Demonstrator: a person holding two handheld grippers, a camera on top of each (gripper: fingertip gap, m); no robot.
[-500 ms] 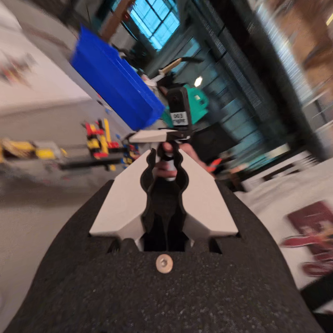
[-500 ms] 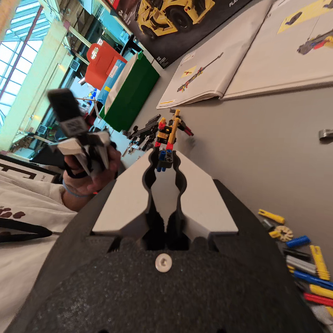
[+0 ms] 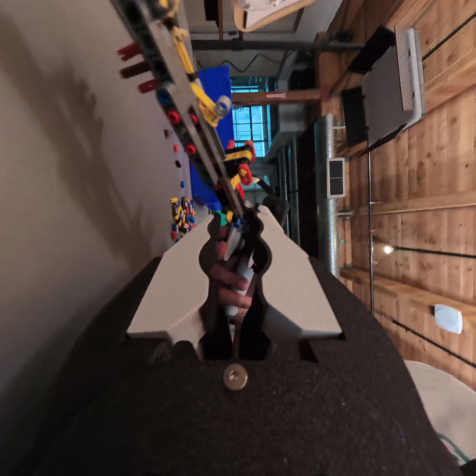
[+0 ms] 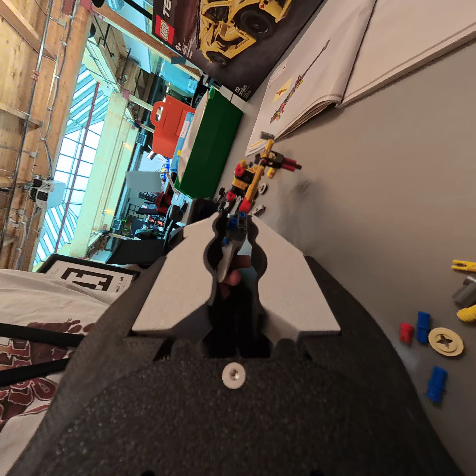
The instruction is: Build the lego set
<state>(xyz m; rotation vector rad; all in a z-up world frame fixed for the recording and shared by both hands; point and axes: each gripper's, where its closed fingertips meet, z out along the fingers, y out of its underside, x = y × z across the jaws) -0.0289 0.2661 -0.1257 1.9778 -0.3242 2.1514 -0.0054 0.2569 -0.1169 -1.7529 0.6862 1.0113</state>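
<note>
A long lego assembly (image 3: 177,85), a grey beam with yellow, red and blue parts, runs from the upper left down to my left gripper (image 3: 235,216). The left jaws stand a narrow gap apart at the assembly's near end and do not visibly clamp it. Through the gap I see a finger (image 3: 231,243) of the right gripper and a hand. My right gripper (image 4: 233,221) is shut on the assembly's dark grey end piece (image 4: 240,228), which carries blue pins. The rest of the assembly (image 4: 251,180) extends away above the grey table (image 4: 386,206). A left finger (image 4: 228,257) shows just behind that piece.
Loose pins (image 4: 422,327) and a tan disc (image 4: 445,341) lie at the right, and a pile of small parts (image 3: 181,219) by a blue bin (image 3: 216,82). An open instruction booklet (image 4: 322,77), the set's box (image 4: 219,33) and a green bin (image 4: 213,144) stand farther back. My left and right fingertips are right by each other. It is some 12 centimeters from my right tips to the tan disc (image 4: 445,341).
My left gripper has swung in from the side and now sits right at the end piece that the right gripper holds. The right gripper keeps its grip and has shifted only slightly.
</note>
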